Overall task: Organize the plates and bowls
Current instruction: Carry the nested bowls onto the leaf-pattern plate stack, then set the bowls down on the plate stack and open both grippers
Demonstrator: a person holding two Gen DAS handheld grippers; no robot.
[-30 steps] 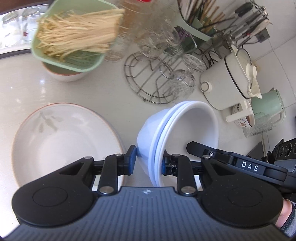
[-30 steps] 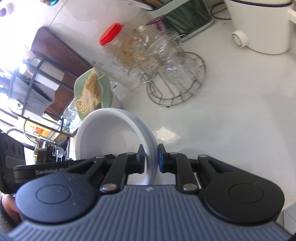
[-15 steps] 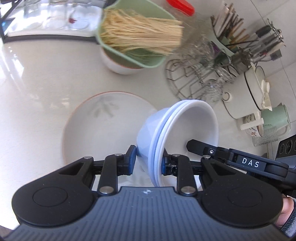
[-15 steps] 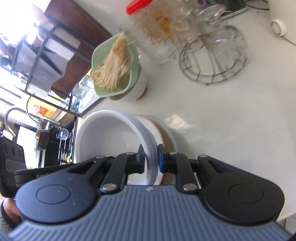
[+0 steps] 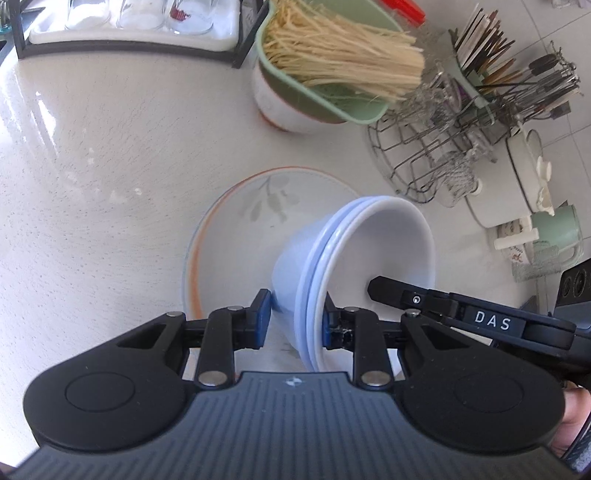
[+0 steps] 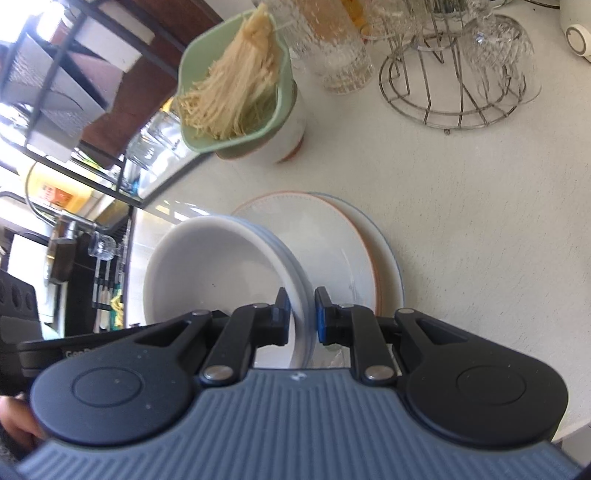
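A stack of nested white bowls (image 5: 384, 243) is held between both grippers, above a stack of plates (image 5: 236, 236) with an orange rim and a leaf print. My left gripper (image 5: 295, 321) is shut on the near rim of the bowl stack. My right gripper (image 6: 300, 317) is shut on the opposite rim of the bowl stack (image 6: 221, 273); its finger shows in the left wrist view (image 5: 391, 291). In the right wrist view the plates (image 6: 332, 243) lie just beyond the bowls, an orange-rimmed one on a blue-rimmed one.
A green strainer of dry noodles (image 5: 332, 55) sits in a white bowl behind the plates. A wire rack with glasses (image 5: 436, 155), a cutlery holder (image 5: 498, 66), a white pot (image 5: 517, 173) and a green mug (image 5: 557, 229) stand at right. A glass tray rack (image 5: 129, 29) is at back left.
Both grippers have carried the bowl stack leftward over the counter, so it now hangs over the plate stack. The noodle strainer and racks have shifted right in view.
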